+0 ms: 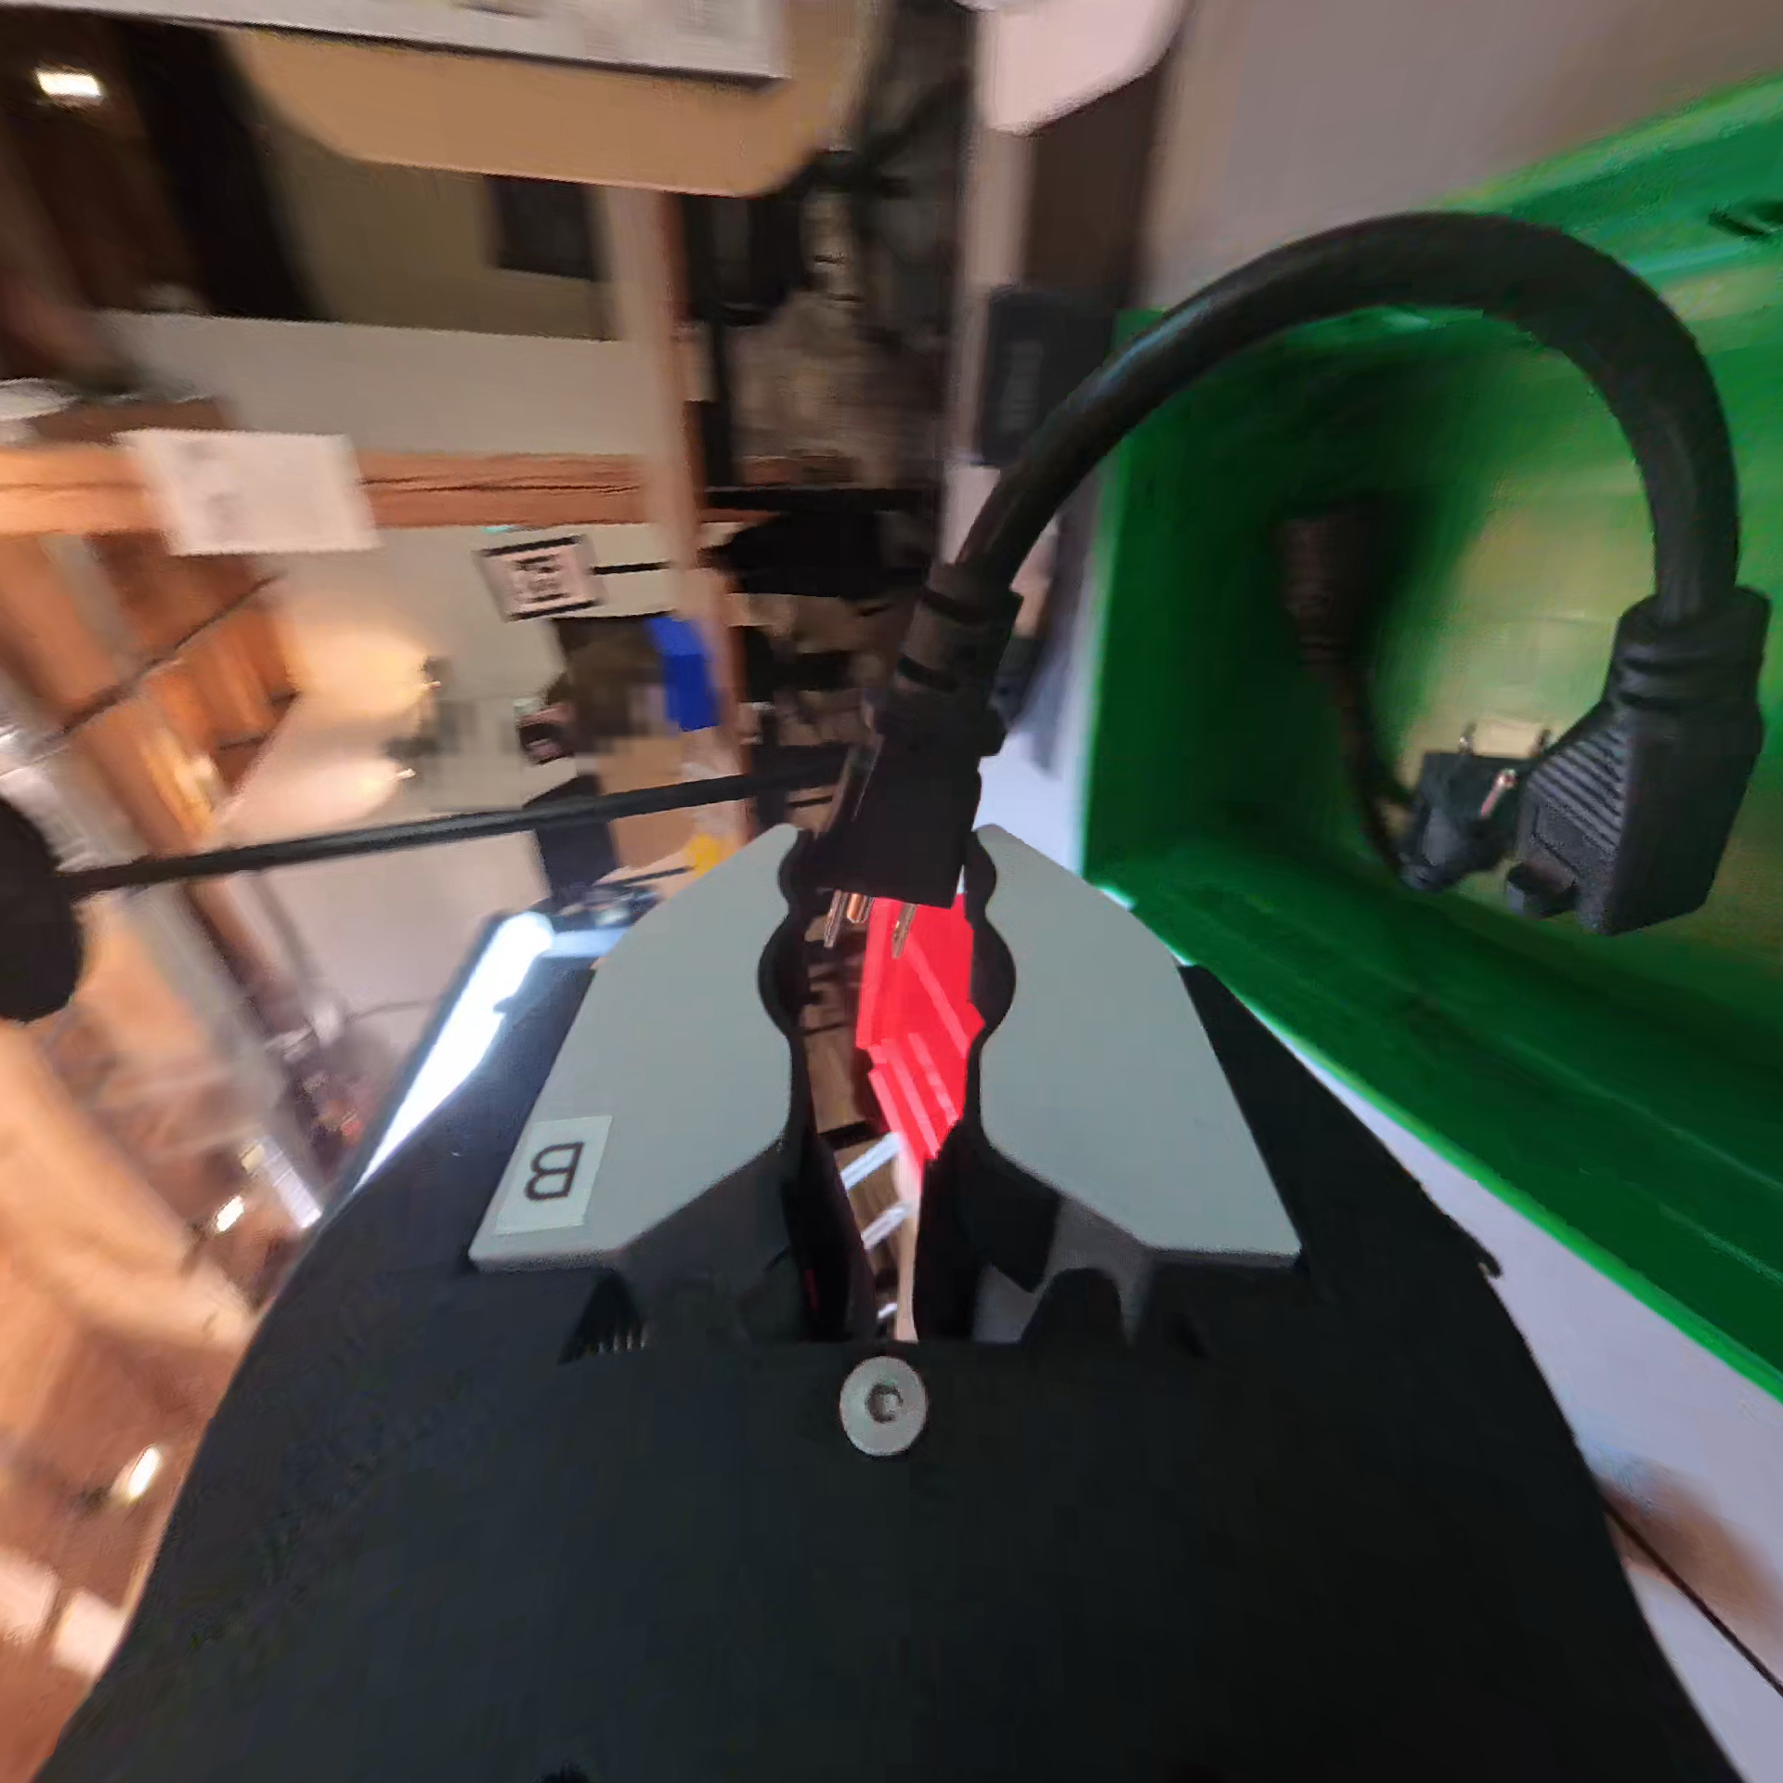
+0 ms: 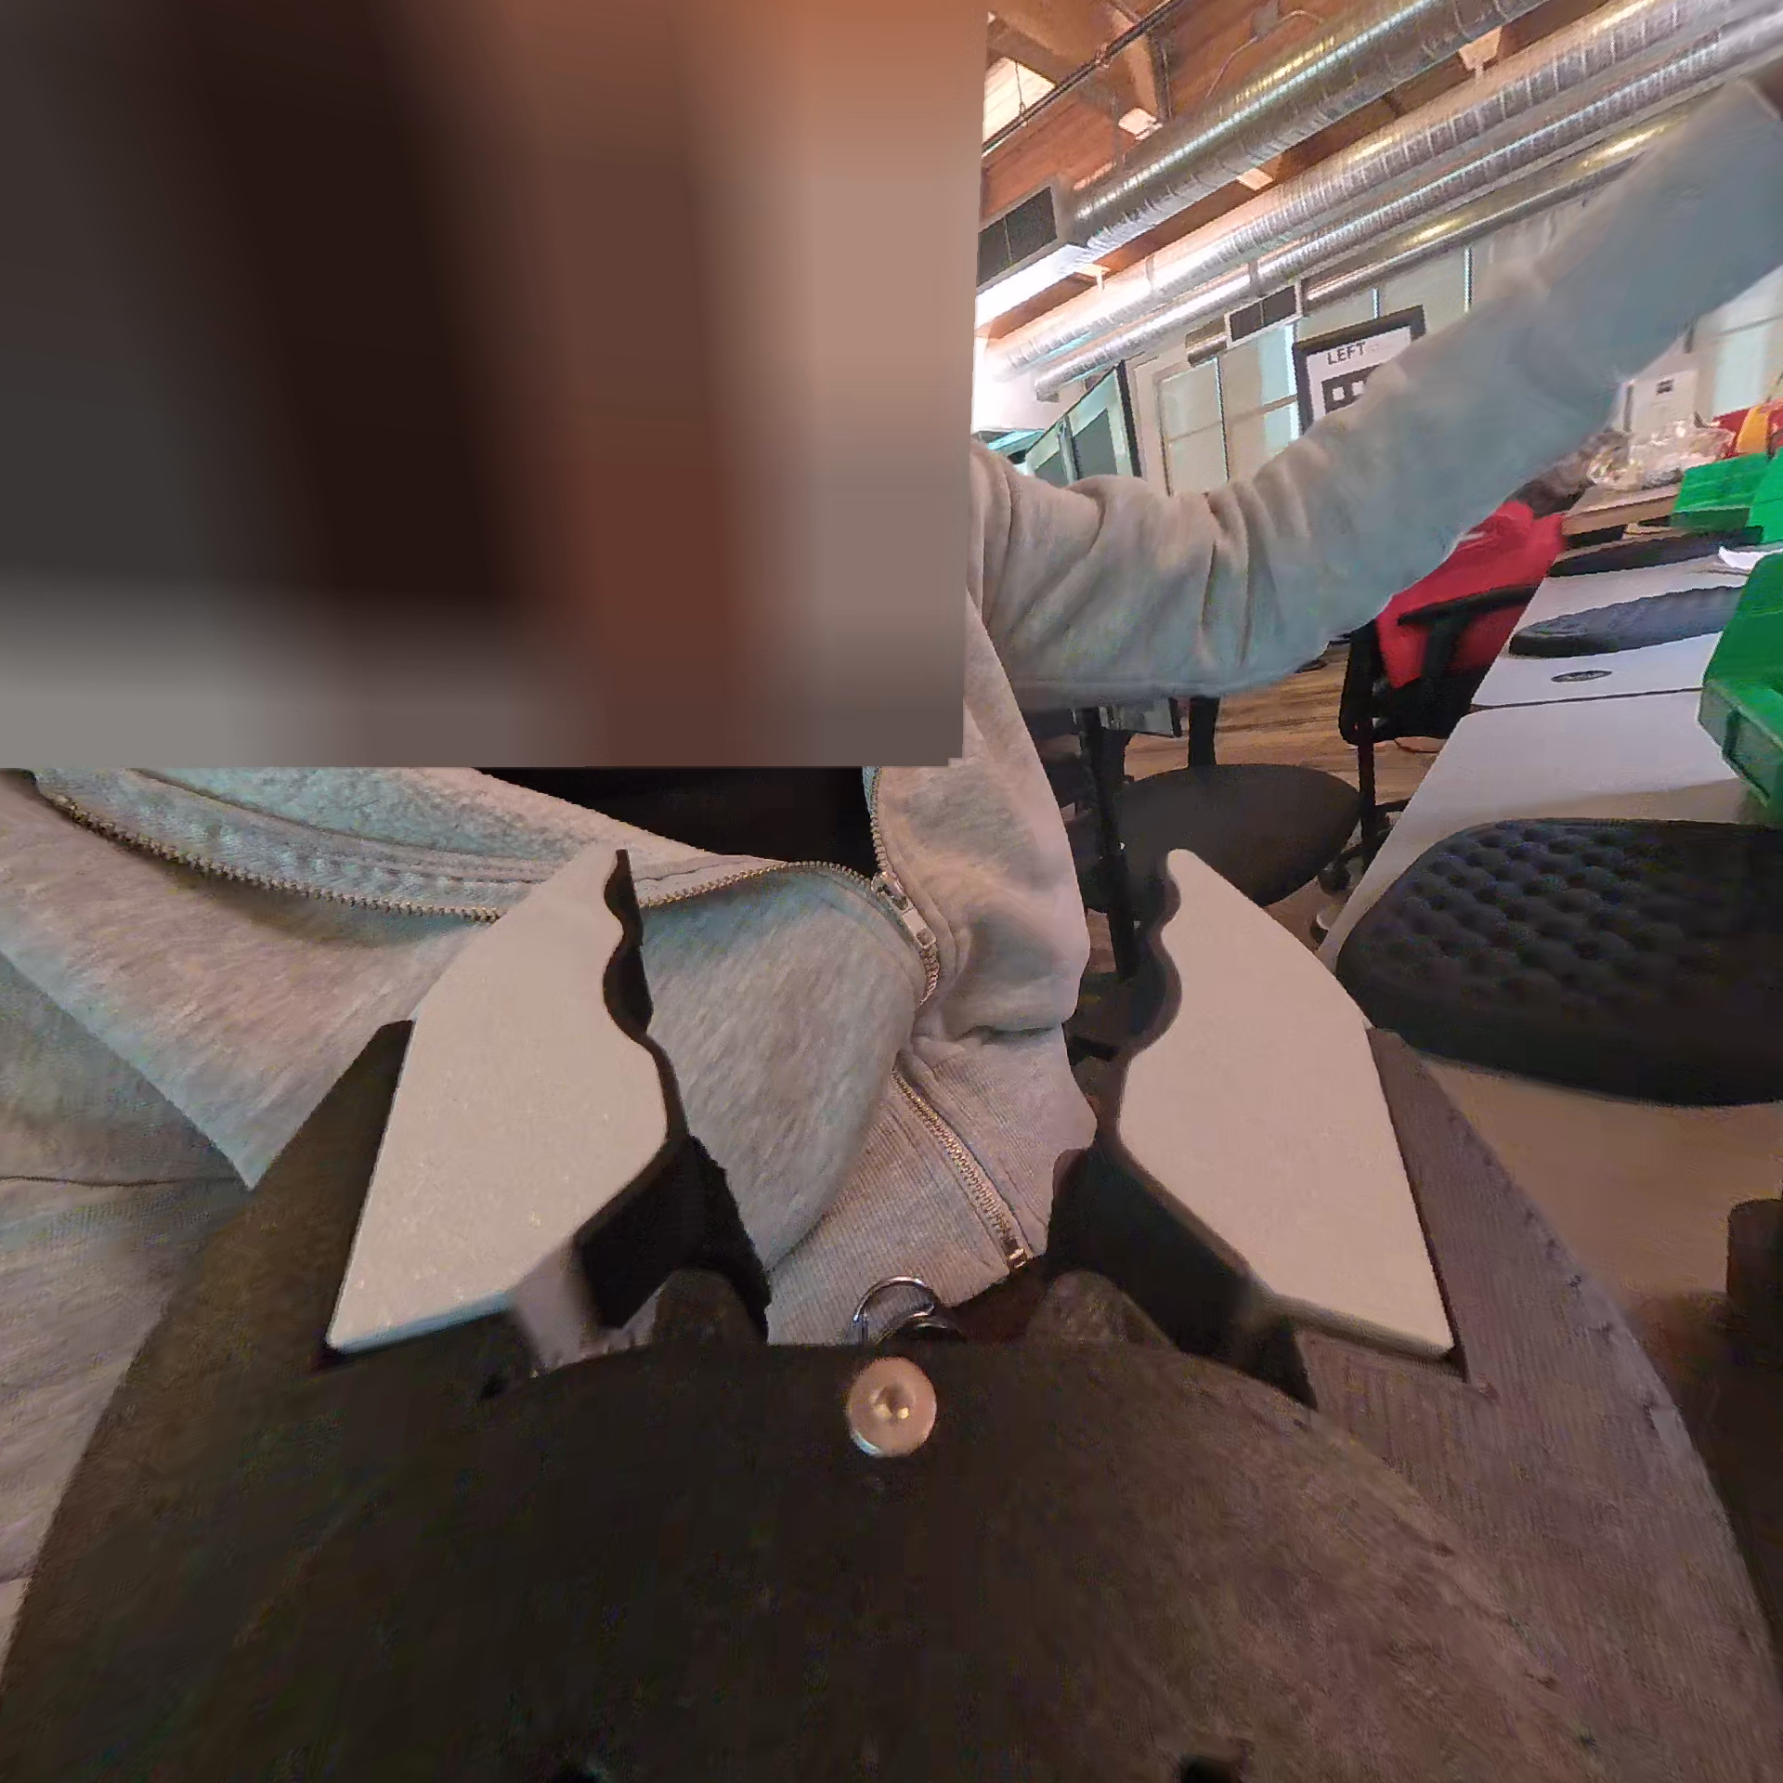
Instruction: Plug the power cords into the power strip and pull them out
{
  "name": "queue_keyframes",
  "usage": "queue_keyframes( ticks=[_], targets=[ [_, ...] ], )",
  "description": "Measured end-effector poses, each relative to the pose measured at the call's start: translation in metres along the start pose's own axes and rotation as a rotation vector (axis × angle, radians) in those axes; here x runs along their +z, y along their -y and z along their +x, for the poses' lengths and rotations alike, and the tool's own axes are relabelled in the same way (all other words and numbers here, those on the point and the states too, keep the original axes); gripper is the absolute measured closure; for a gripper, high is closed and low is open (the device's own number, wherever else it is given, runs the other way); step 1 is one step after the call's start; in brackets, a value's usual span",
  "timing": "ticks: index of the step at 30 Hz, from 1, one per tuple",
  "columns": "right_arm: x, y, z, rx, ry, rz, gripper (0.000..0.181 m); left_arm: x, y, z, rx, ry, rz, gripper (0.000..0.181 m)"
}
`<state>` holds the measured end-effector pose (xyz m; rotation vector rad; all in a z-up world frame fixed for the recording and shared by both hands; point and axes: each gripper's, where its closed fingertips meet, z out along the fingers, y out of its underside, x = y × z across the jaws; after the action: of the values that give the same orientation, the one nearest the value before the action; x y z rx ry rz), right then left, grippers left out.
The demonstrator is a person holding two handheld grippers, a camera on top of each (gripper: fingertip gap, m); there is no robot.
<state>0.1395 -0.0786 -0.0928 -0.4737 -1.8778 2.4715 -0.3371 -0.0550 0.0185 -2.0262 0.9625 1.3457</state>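
My left gripper point(image 1: 886, 854) is shut on the black plug point(image 1: 902, 810) of a short black power cord point(image 1: 1351, 260). The plug's metal prongs point back toward the camera between the fingers. The cord arcs up and right to its black socket end point(image 1: 1659, 772), which hangs in the air in front of a green bin point(image 1: 1447, 1023). Another black cord with a pronged plug point(image 1: 1447, 820) lies inside that bin. My right gripper point(image 2: 897, 868) is open and empty, pointing at a person's grey zip hoodie point(image 2: 772, 1013). No power strip shows in either view.
A red plastic piece point(image 1: 917, 1023) shows behind the left fingers. The green bin stands on a white table point(image 1: 1592, 1399). In the right wrist view the person's sleeve point(image 2: 1254, 560) stretches right, with a black mesh pad point(image 2: 1563, 955), green bins point(image 2: 1737, 714) and office chairs point(image 2: 1245, 830) nearby. Spacing between my two grippers at the tips: around 50 cm.
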Motion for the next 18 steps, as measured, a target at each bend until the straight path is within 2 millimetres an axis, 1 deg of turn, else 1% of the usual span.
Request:
queue_keyframes(
  ticks=[2,4,5,7,10,12,15,18],
  targets=[
    [0.0,0.001,0.0,-0.003,0.0,0.005,0.079,-0.025,0.005,-0.038,-0.081,0.171,0.039,0.153],
    [0.0,0.001,0.0,-0.002,-0.003,0.006,0.077,-0.048,0.012,-0.066,-0.17,0.294,0.086,0.153],
    [-0.001,0.001,0.001,0.002,-0.007,0.008,0.076,-0.057,0.016,-0.076,-0.209,0.341,0.112,0.153],
    [-0.001,0.002,0.002,0.005,-0.013,0.01,0.076,-0.071,0.029,-0.087,-0.291,0.385,0.174,0.153],
    [-0.001,0.002,0.002,-0.005,-0.019,0.012,0.075,-0.092,0.061,-0.091,-0.346,0.421,0.305,0.153],
    [-0.001,0.003,0.003,-0.024,-0.027,0.013,0.076,-0.108,0.086,-0.087,-0.389,0.439,0.408,0.153],
    [-0.004,0.007,0.005,-0.102,-0.059,0.024,0.08,-0.13,0.127,-0.072,-0.465,0.402,0.569,0.153],
    [-0.006,0.014,0.001,-0.156,-0.06,0.055,0.082,-0.151,0.17,-0.046,-0.538,0.292,0.719,0.153]
  ],
)
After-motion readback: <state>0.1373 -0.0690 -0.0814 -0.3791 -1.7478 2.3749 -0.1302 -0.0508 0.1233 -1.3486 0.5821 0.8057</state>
